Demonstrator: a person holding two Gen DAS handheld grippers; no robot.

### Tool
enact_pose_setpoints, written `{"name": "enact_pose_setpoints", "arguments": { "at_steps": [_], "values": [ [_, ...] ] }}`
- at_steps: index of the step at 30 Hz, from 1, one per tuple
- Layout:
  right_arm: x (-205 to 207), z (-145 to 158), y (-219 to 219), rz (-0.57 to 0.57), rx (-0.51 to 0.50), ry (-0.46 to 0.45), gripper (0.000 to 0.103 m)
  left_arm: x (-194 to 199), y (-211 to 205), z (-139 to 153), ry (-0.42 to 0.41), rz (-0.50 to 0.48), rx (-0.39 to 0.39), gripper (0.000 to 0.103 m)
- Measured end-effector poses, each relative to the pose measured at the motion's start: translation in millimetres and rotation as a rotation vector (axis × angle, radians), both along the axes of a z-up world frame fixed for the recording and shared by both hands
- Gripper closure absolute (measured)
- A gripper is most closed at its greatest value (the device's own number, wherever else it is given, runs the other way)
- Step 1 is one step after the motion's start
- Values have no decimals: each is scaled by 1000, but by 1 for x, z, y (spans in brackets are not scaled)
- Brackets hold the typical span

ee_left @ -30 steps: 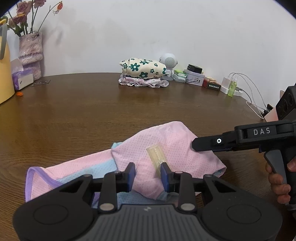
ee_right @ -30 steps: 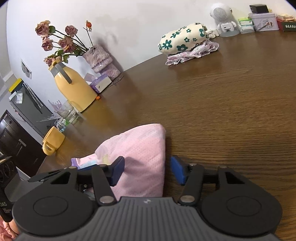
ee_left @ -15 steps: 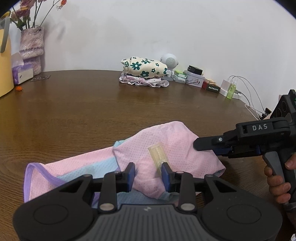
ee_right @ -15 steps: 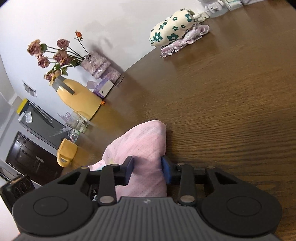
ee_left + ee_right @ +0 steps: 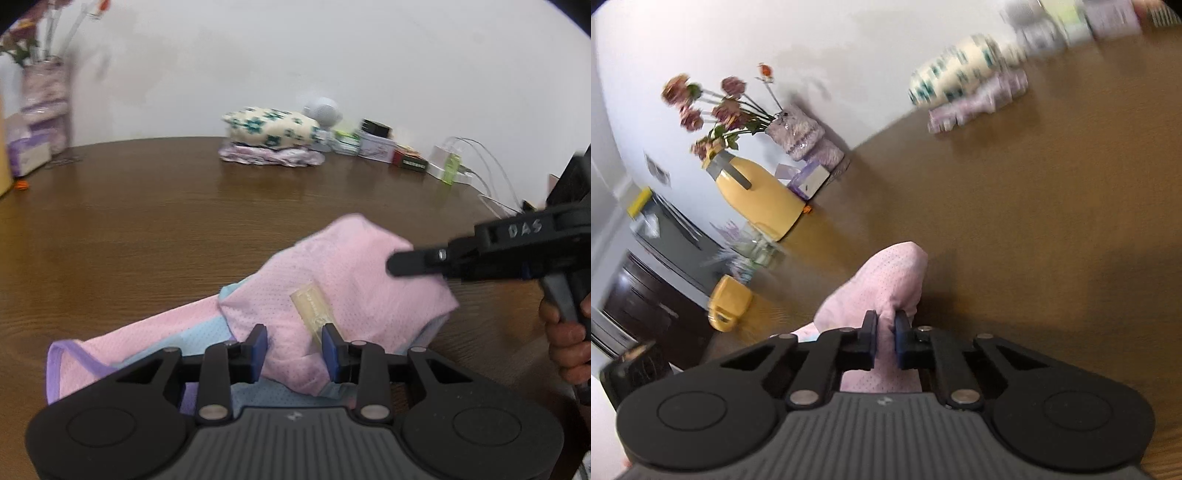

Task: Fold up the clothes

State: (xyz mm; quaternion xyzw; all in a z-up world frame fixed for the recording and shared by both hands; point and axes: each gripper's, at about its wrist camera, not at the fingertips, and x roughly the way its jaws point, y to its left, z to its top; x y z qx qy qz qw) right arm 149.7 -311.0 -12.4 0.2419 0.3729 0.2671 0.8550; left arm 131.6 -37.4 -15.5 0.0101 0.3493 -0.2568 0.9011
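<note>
A pink mesh garment [image 5: 343,280] with light blue panels and purple trim lies partly folded on the brown wooden table [image 5: 147,221]. A clear tag [image 5: 312,308] lies on its top. My left gripper [image 5: 294,349] is open, its fingers either side of the garment's near fold. My right gripper [image 5: 885,338] is shut on the garment's pink right end [image 5: 886,284], which stands bunched up above the fingers. The right gripper also shows in the left wrist view [image 5: 410,264], reaching in from the right.
A folded floral garment [image 5: 271,127] on a pale purple one sits at the table's back. Small boxes and a charger [image 5: 448,166] line the back right. A yellow jug [image 5: 757,199], a vase of roses [image 5: 798,133] and a yellow mug [image 5: 729,302] stand at the left.
My right gripper has closed from wide open onto the garment's right end and lifted it a little. My left gripper has stayed open around the near fold.
</note>
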Motion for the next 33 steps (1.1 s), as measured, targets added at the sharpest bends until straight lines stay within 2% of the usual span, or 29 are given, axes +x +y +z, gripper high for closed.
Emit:
{"name": "enact_pose_setpoints", "arguments": {
  "at_steps": [2,4,5,7,9,13,14,16,22,26,33],
  "values": [
    [-7,21,4,5,-92,-61,94,4,-19,1,-3,-36,-4,73],
    [-12,42,8,7,-194,-106,94,9,-38,2,-2,-70,-10,67],
    [-15,50,10,5,-252,-125,94,11,-44,3,6,-79,-17,58],
    [-20,66,16,3,-365,-163,94,8,-45,10,-2,-94,-40,56],
    [-27,77,23,17,-452,-195,94,-1,-31,17,-44,-107,-48,50],
    [-41,92,48,65,-577,-257,94,-18,9,20,-81,-51,22,54],
    [-45,95,55,79,-604,-272,94,-20,18,18,-71,-47,28,61],
    [-51,96,75,111,-657,-303,94,-24,28,12,-44,-54,27,70],
    [-64,89,134,207,-769,-339,94,-27,30,-1,-4,-101,-1,70],
    [-64,81,164,236,-797,-320,94,-28,39,-2,27,-110,-78,70],
    [-55,57,195,268,-735,-245,94,-57,91,11,-29,20,-103,67]
  ]
}}
